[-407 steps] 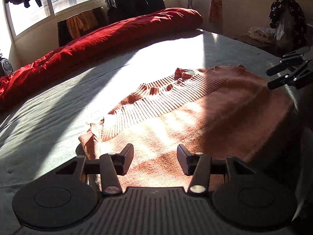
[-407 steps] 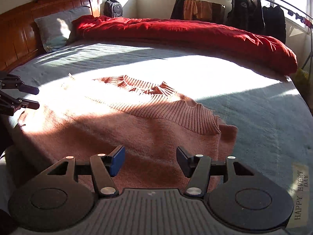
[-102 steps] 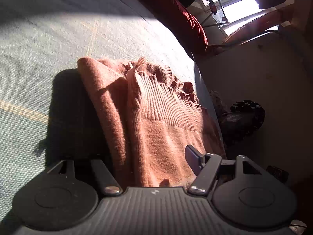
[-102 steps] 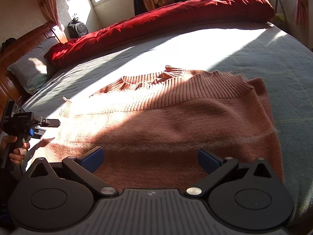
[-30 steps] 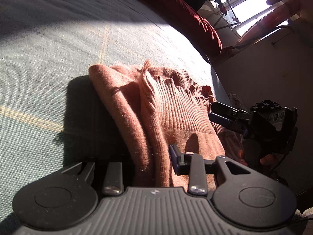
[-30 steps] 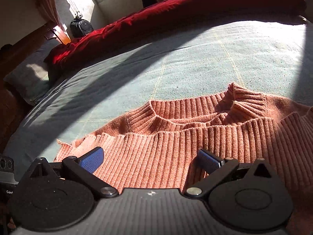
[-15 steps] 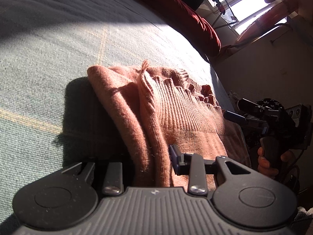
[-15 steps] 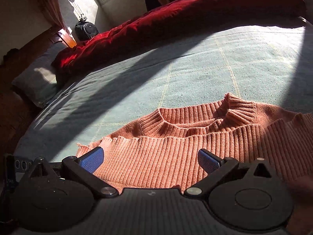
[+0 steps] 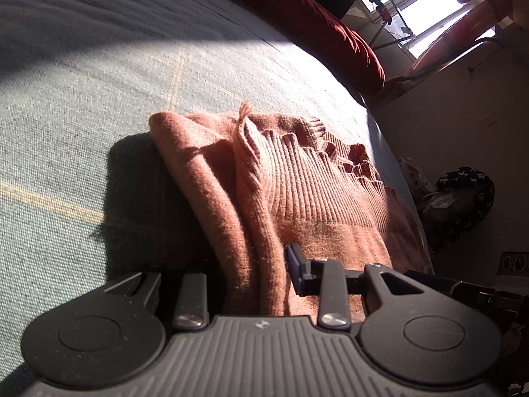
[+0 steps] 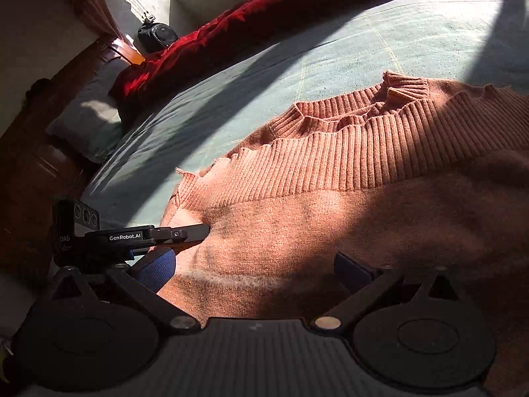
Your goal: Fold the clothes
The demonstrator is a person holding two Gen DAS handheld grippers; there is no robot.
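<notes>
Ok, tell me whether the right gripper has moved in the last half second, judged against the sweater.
Yes. The right gripper has drawn back toward the sweater's plain lower part; the ribbed band sits farther ahead, and the left gripper now shows beside it.

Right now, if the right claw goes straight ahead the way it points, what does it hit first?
Probably the pink knit sweater: the open right claw hangs just over its fuzzy body, with the ribbed band next in line. Depth is unclear, so a shallow pass might skim over it toward the green bedsheet.

Red duvet (image 10: pixel 251 23) along green bedsheet (image 10: pixel 330 59); grey pillow (image 10: pixel 89 125).
</notes>
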